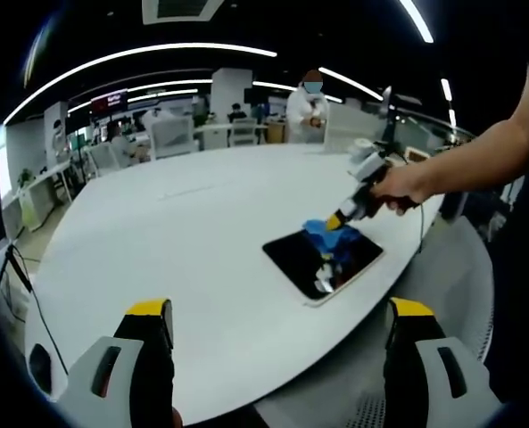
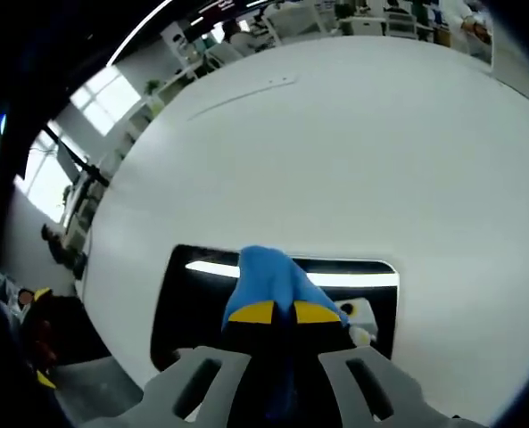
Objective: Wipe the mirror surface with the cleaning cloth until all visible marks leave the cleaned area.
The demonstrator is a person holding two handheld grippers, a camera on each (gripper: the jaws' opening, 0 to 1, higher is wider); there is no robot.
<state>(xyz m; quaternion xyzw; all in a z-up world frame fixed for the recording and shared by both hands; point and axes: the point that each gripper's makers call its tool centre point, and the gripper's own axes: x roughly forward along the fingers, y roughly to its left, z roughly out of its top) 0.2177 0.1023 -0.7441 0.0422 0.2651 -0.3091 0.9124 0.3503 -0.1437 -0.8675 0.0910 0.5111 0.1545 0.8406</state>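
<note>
Mirror (image 1: 322, 261) flat on white table (image 1: 193, 259), near right edge. Right gripper (image 2: 284, 313) pinching blue cloth (image 2: 268, 276), pressed on glass for wiping. Left gripper (image 1: 280, 314) spread, idle, held clear.

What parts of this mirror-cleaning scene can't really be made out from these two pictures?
- Marks on the mirror: in both views its glass shows dark with reflected ceiling lights, too small to judge in the left gripper view.
- Mirror's near edge: in the right gripper view, hidden behind the right gripper and the blue cloth.
- Cloth's contact with the glass: covered by the cloth itself.
- Left gripper: fingers apart, lower parts cut off by the picture's edge.
</note>
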